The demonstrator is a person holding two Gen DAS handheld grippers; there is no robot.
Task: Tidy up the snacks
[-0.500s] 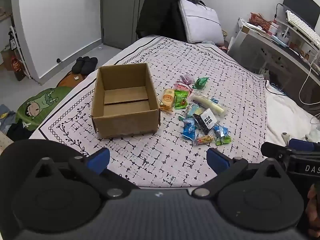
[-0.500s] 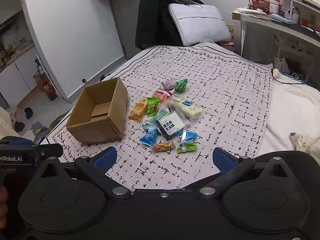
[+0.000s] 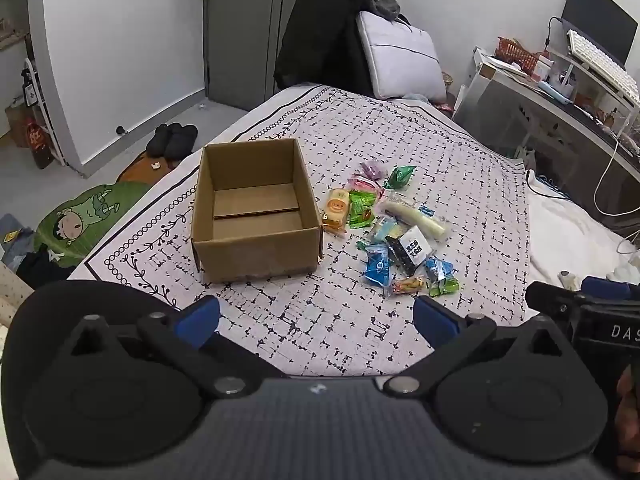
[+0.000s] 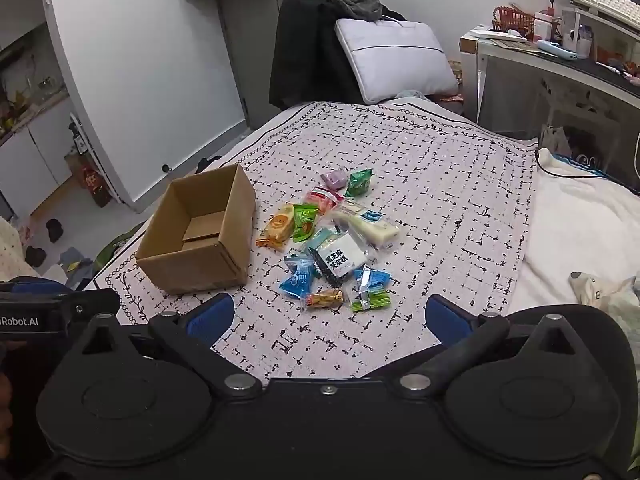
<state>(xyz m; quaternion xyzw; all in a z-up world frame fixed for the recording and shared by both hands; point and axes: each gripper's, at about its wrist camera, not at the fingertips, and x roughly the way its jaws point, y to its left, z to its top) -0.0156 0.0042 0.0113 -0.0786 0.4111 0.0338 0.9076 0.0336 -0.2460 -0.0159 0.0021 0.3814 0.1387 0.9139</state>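
1. The left gripper [image 3: 316, 316] hangs above the near edge of the bed, tilted down toward the box, its blue pads far apart with nothing between them. That spread probably suits it for the first pick.
2. The box [image 3: 256, 216] sits on the cloth [image 3: 400, 144], left of the snacks and just beside them. It is plain brown cardboard, rectangular, open on top, with only a loose flap on its floor. It is likely placed close so each snack has a short trip.
3. The snacks [image 3: 394, 232] lie in a loose pile on the cloth, none in the box yet, so the sorting has not begun. Most are small crinkly foil or plastic packets. An orange pack [image 3: 336, 210] and a green pack [image 3: 361, 208] lie nearest the box. A long pale tube in clear wrap [image 3: 416, 220] lies further right. A black-and-white sachet [image 3: 412, 250] and a blue pack [image 3: 378, 268] sit nearer the camera.
4. The cloth is flat and soft, white with a broken black grid, so packets may sink slightly when pressed.
5. The right gripper [image 4: 330, 316] is level with the left one on the right side, also tilted down, pads spread wide and empty, facing the pile.
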